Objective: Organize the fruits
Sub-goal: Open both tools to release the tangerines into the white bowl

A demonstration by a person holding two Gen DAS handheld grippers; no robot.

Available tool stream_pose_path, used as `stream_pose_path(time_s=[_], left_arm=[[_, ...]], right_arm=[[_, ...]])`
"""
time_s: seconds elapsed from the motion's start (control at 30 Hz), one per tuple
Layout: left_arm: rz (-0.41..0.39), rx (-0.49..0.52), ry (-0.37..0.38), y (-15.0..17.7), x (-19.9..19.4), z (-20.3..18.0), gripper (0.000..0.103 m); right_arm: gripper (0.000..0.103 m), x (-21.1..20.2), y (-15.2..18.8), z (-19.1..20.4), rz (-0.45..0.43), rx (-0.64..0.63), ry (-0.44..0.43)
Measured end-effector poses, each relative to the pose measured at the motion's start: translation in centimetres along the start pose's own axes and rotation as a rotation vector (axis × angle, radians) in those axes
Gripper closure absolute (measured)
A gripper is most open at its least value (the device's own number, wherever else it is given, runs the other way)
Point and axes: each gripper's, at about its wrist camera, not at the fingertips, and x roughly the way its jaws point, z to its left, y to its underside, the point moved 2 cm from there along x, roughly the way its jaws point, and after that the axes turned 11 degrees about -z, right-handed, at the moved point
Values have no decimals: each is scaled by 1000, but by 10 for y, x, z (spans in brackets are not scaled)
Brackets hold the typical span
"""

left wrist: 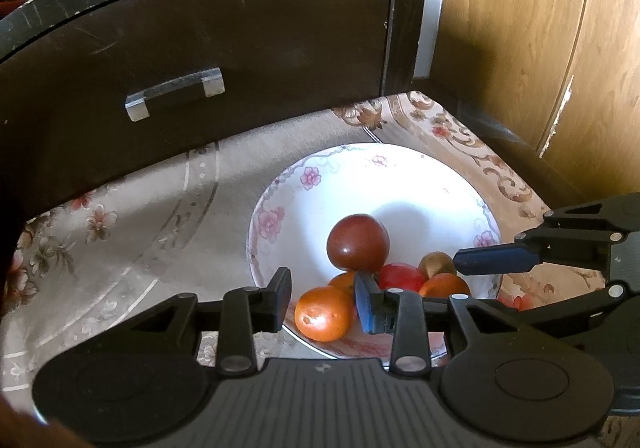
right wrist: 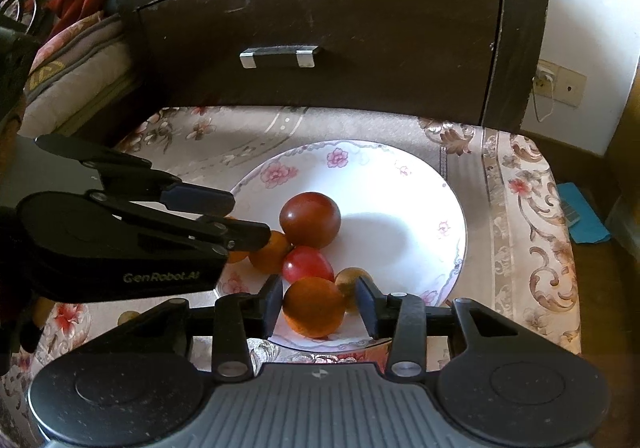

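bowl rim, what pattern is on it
Pink flowers with thin grey scrollwork on the white bowl; it shows best in the right wrist view.

I'm seeing a dark drawer cabinet (right wrist: pixel 320 48) standing at twelve o'clock, a blue cloth (right wrist: pixel 584 220) lying at three, and bedding (right wrist: pixel 76 60) piling up at ten.

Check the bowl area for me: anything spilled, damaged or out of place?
Nothing spilled. The fruits sit bunched at the near side of the floral bowl. Only oddity: the dark cabinet behind has chipped, scuffed edges along its top.
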Motion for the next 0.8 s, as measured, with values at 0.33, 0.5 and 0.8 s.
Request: stream_pose_path(time_s=[0.33, 0.5, 0.8], left_arm=[[-28, -27, -22, -6, -9, 10, 60], [-31, -36, -29, -6, -14, 14, 60], [-14, -49, -41, 4, -33, 26, 60]], right_arm=[[68, -6, -4, -2, -40, 0, 17], [68, -8, -6, -4, -55, 13, 20], [68, -22, -5, 21, -53, -11, -81]])
